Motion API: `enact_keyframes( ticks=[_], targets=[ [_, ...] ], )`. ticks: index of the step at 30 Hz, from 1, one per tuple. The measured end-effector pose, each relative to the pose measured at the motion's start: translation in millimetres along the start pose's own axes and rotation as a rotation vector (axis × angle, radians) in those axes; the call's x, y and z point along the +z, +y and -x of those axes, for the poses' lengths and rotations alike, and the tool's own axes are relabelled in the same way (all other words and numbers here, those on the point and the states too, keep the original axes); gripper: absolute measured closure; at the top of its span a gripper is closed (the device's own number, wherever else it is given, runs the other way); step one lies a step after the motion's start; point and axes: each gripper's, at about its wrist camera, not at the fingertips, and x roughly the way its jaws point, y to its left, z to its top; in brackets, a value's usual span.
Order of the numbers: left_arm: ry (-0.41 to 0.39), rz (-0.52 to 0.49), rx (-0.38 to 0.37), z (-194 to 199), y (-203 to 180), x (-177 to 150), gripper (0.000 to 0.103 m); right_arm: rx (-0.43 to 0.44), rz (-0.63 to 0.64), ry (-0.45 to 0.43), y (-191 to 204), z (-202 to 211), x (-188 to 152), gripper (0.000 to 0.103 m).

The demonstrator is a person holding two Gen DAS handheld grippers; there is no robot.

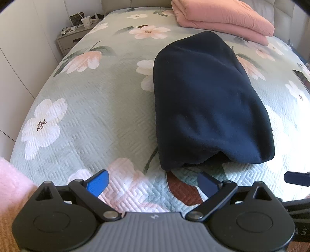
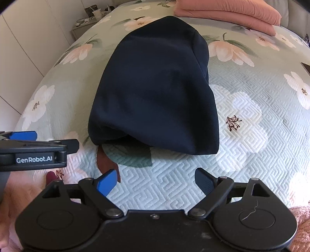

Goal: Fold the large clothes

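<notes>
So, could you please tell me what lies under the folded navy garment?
The navy garment rests on the floral bedspread. At its lifted near edge, a printed green leaf and quilted fabric show beneath. Anything further under it is covered, and its inner folds are hidden.

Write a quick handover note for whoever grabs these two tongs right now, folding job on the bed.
Left tongs: open, empty, hovering short of the near edge of the navy garment.
Right tongs: open, empty, also just short of that edge.
Garment lies on the floral bedspread, already folded into a long narrow bundle, near end slightly lifted.
Folded pink bedding sits at the head of the bed.
Left to do, probably: fold the bundle end to end.
</notes>
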Motion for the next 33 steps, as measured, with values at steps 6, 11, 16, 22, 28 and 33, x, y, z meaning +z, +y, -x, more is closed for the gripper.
enact_keyframes(
  ticks=[6, 11, 16, 22, 28, 33],
  targets=[
    [-0.01, -0.005, 0.003, 1.8, -1.5, -0.1, 0.004, 0.009, -0.007, -0.007, -0.7, 2.3, -0.3, 0.0],
    [-0.002, -0.005, 0.005, 0.5, -1.9, -0.5, 0.004, 0.016, -0.017, -0.008, -2.3, 2.3, -0.6, 0.0],
    [-0.006, -0.007, 0.003, 1.2, -2.8, -0.2, 0.004, 0.007, -0.011, -0.007, -2.3, 2.7, -0.9, 0.0],
    [-0.004, -0.003, 0.003, 0.0, -1.8, -0.3, 0.004, 0.055, -0.038, -0.012, -4.1, 4.0, -0.3, 0.0],
    [-0.005, -0.004, 0.001, -0.1, -1.0, -0.8, 0.004, 0.04, -0.032, -0.009, -0.9, 2.0, -0.6, 0.0],
    [0.0, -0.001, -0.01, -2.5, -1.4, -0.9, 0.004, 0.065, -0.045, -0.008, -1.8, 2.3, -0.7, 0.0]
  ],
)
